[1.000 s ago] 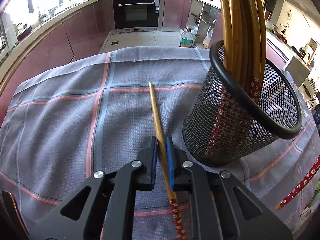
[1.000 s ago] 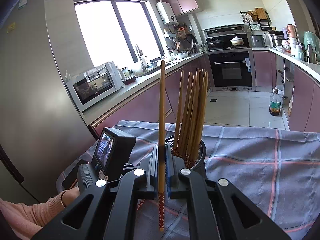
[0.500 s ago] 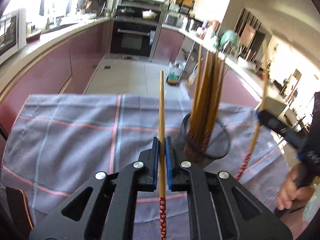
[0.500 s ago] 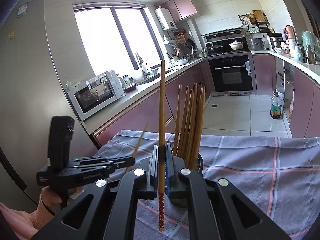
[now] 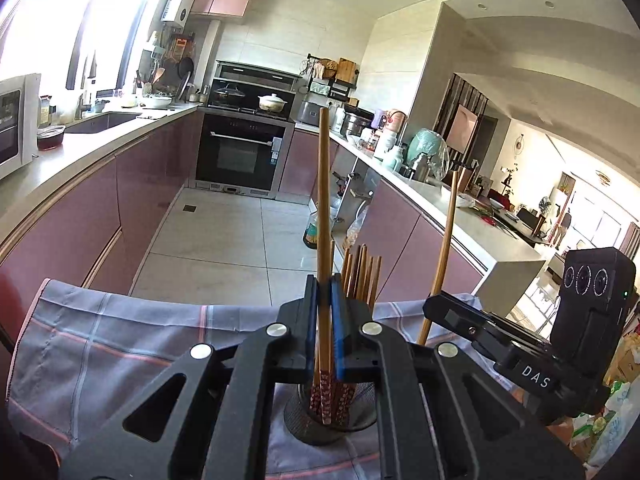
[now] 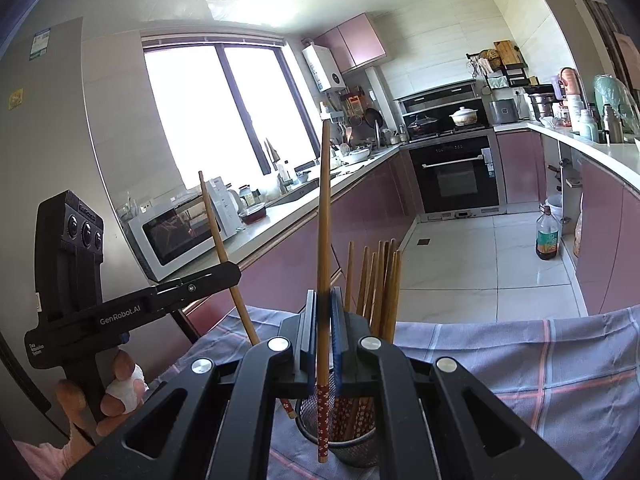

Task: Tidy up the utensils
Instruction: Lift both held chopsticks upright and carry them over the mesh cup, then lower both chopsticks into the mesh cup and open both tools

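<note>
1. Wood and black wire mesh are what we work with: each of our grippers pinches one chopstick upright, and the mesh holder [image 6: 346,428] stands on the checked cloth [image 6: 540,364] just below and ahead of both.
2. Our left gripper [image 5: 325,320] is clamped tight on its chopstick [image 5: 323,208]; our right gripper [image 6: 323,332] is clamped the same way on the other chopstick [image 6: 323,240].
3. To do this step well, we judge that each patterned lower end should be over the holder's mouth before we lower it, and that the sticks should go in one at a time so the two grippers do not collide.
4. We should let go only once the tip is inside the rim, among the chopsticks already standing there [image 6: 380,284].
5. The right wrist view shows our left hand [image 6: 112,392] on its handle and the left stick leaning, its patterned end beside the holder's rim.
6. The left wrist view shows the right gripper's body from the side, and that its stick stands to the right of the holder.
</note>
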`<state>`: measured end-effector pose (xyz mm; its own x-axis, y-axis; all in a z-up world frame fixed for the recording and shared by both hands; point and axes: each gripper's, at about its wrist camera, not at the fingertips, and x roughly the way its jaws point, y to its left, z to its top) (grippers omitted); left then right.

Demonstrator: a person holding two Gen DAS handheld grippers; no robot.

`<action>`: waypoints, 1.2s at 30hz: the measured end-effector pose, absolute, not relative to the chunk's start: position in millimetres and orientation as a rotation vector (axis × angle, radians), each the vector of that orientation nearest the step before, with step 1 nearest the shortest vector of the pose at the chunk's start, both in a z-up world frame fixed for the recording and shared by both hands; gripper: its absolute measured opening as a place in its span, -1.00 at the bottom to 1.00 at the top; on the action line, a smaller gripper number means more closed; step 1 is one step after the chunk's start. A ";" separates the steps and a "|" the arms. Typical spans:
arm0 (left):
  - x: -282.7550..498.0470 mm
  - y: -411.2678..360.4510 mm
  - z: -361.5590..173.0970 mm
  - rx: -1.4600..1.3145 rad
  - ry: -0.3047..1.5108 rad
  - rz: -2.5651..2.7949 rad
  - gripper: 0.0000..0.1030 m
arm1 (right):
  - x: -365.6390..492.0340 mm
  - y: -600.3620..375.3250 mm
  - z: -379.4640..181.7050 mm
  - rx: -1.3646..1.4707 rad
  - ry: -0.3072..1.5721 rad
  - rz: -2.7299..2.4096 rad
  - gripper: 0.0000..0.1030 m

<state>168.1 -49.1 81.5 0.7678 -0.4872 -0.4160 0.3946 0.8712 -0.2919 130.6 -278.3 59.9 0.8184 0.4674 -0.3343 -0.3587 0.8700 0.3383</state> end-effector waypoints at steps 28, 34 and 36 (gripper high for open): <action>192.9 -103.9 18.6 -0.006 0.705 -0.547 -0.85 | 155.6 -261.5 3.6 0.207 0.590 0.381 -0.90; 193.4 -105.8 5.8 0.010 0.729 -0.542 -0.85 | 155.9 -257.0 -1.2 0.184 0.619 0.378 -0.89; 194.1 -106.1 2.9 0.010 0.735 -0.546 -0.85 | 155.4 -255.6 -1.0 0.181 0.622 0.375 -0.89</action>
<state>194.1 -106.1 2.9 0.6094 -0.4691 -0.6392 0.4758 0.8613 -0.1784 155.4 -255.6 -1.0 0.7482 0.3947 -0.5333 -0.2873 0.9173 0.2759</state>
